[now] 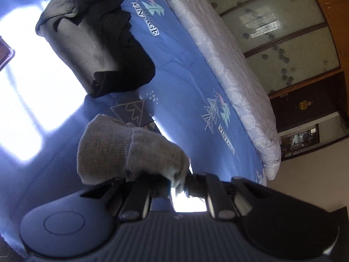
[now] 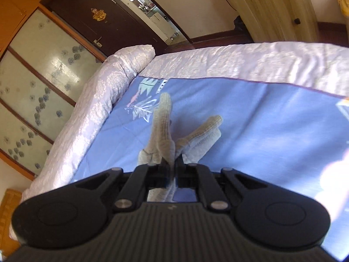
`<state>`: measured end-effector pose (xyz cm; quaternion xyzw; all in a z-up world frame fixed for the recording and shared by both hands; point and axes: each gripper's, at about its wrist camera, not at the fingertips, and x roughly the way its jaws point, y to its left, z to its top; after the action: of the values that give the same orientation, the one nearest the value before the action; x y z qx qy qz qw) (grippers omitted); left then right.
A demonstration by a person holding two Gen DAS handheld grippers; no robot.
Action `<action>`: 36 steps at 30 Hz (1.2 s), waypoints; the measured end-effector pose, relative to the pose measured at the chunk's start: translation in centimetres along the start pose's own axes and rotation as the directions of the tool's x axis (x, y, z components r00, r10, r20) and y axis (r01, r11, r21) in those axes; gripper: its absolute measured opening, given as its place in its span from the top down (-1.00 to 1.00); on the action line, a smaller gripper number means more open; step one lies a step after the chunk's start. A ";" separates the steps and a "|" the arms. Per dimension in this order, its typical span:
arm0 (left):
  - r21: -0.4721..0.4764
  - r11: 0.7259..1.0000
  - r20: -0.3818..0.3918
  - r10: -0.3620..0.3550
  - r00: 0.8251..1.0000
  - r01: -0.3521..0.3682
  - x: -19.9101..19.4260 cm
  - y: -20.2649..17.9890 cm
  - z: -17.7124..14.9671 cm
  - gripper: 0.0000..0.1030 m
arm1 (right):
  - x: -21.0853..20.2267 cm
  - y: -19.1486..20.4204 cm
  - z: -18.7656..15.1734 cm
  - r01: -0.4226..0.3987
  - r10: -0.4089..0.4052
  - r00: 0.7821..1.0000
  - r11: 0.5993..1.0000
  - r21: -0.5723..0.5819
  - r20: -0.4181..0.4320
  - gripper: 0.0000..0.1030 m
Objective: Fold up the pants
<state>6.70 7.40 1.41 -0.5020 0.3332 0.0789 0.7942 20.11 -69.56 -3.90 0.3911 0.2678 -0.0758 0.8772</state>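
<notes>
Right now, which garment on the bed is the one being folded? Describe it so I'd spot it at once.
Start at the blue printed bedsheet. The grey pants are pinched in the left gripper; their ribbed cuff faces the camera. Unlike the dark clothes pile lying farther back, they are pale grey and gripped.

A blue bedsheet (image 1: 192,83) printed with pine trees covers the bed. A pale floral quilt (image 2: 250,59) is bunched along its edges. Beyond stand frosted flowered wardrobe doors (image 2: 41,65), a dark wooden door (image 2: 104,21) and a light wooden cabinet (image 2: 272,8).
</notes>
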 end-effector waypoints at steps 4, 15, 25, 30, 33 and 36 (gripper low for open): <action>-0.018 0.993 -0.093 0.115 0.989 -0.117 0.5 4.1 -2.8 0.79 | -2.2 -4.3 -2.6 0.041 -0.041 0.999 0.999 0.014 -0.032 0.86; 0.106 0.976 -0.106 0.201 0.974 -0.190 -1.6 3.8 -5.9 0.43 | -1.0 -3.1 -5.3 0.112 -0.113 0.994 0.989 -0.098 -0.008 0.85; 0.187 0.975 -0.145 -0.096 0.985 0.123 -5.3 0.4 -7.5 0.41 | -8.2 8.7 -10.4 -0.249 0.236 0.968 0.867 -0.431 -0.085 0.85; 0.294 0.919 -0.260 -0.186 0.947 0.262 -0.7 -4.0 -9.5 0.09 | -7.3 13.9 -18.0 -0.396 0.279 0.916 0.745 -0.537 -0.288 0.85; 0.305 0.910 -0.358 -0.164 0.919 0.282 3.9 -5.5 -11.5 0.03 | -5.7 16.1 -23.4 -0.436 0.229 0.891 0.667 -0.604 -0.391 0.85; 0.283 0.918 -0.439 -0.134 0.888 0.279 8.1 -5.8 -13.7 0.03 | -4.0 17.1 -28.7 -0.479 0.152 0.857 0.590 -0.650 -0.493 0.72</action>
<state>9.38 -8.73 -2.95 -0.3961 0.4448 -0.1731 0.7844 10.79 -37.32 -6.57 0.0400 0.3661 0.2813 0.8861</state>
